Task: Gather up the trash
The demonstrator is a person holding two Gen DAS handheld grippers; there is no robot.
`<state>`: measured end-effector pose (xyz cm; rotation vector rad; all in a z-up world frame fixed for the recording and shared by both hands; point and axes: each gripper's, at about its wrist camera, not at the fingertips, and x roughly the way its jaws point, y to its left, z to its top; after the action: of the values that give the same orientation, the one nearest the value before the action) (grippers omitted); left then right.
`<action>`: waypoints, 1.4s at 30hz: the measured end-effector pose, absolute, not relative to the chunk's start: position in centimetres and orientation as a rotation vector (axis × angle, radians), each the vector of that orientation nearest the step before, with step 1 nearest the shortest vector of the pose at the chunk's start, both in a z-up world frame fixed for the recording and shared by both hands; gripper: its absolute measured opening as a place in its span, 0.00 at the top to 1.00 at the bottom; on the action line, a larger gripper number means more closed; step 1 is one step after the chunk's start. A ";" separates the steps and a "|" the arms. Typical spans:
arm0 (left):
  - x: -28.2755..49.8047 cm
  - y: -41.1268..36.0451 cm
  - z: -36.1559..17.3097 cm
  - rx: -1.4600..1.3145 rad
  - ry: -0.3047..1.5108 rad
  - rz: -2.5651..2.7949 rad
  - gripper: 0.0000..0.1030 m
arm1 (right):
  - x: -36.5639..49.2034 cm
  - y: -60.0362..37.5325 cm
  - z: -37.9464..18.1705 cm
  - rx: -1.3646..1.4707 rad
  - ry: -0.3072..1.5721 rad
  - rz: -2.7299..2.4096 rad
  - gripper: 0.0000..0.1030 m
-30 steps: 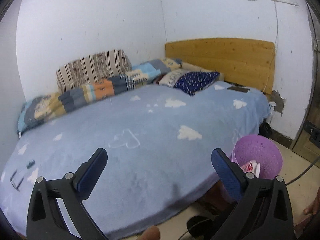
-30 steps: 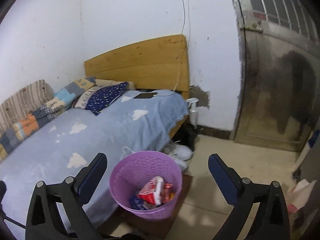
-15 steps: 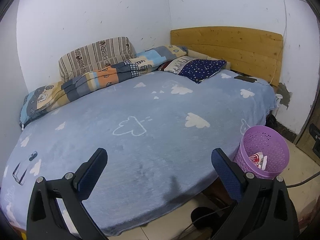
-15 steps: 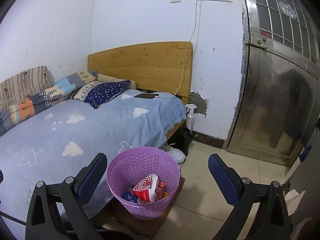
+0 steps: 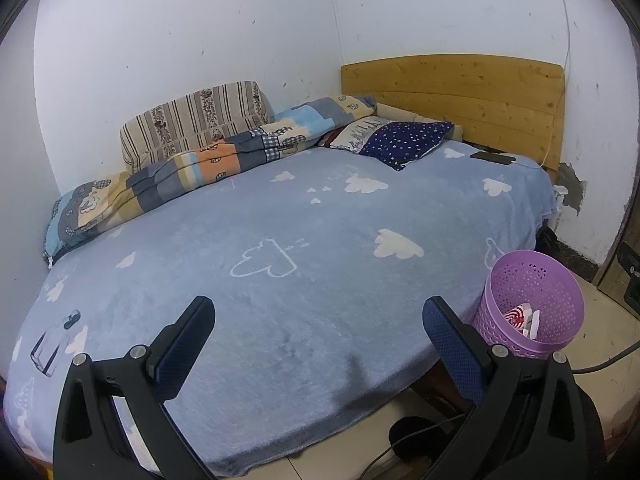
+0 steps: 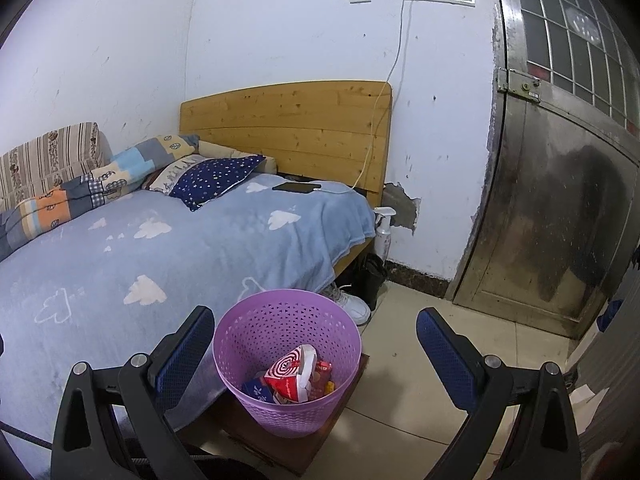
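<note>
Mostly you see a big bed (image 5: pixel 280 264) with a blue blanket (image 6: pixel 168 248) that has white clouds on it. A wood headboard (image 5: pixel 460 96) stands at its far end against the white wall (image 5: pixel 180 32). A gray metal door (image 6: pixel 560 208) is on the right side of the room. A long patchwork quilt (image 5: pixel 192 168) lies rolled along the wall side of the bed, with a striped cushion (image 5: pixel 196 116) behind it. A dark blue pillow (image 6: pixel 216 178) with small stars lies near the headboard.

A purple bin (image 6: pixel 288 360) sits on a low brown stand (image 6: pixel 288 448) just beside the bed. Trash is in the bin: a red and white packet (image 6: pixel 290 378) and some smaller wrappers. A white shoe (image 6: pixel 352 304) lies on the floor behind the bin. A black phone (image 6: pixel 296 188) lies on the blanket with a white cable (image 6: pixel 396 60) running up to the wall plug.

The left hand-held gripper (image 5: pixel 319 326) is spread wide over the bed and holds nothing. The right hand-held gripper (image 6: pixel 316 330) is spread wide too, with the bin between its fingers, and holds nothing.
</note>
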<state>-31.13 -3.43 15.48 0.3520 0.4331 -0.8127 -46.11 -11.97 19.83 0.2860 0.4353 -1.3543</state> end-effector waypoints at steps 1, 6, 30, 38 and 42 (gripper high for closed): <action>-31.1 -3.4 15.5 0.352 0.433 -0.814 0.00 | -46.0 -12.0 19.8 0.283 0.437 -1.354 0.01; -31.0 -3.4 15.5 0.352 0.431 -0.814 0.00 | -45.9 -12.2 19.7 0.277 0.444 -1.350 0.01; -31.0 -3.3 15.9 0.350 0.409 -0.820 0.00 | -45.7 -12.3 19.8 0.272 0.451 -1.345 0.01; -31.1 -3.3 16.1 0.348 0.405 -0.818 0.00 | -45.6 -12.5 19.9 0.268 0.452 -1.342 0.01; -31.1 -3.3 16.1 0.347 0.404 -0.819 0.00 | -45.5 -12.6 20.0 0.265 0.453 -1.340 0.01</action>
<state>-31.12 -3.35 16.12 0.3465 0.4042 -0.8194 -45.45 -12.63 19.99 0.2653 0.4529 -1.3403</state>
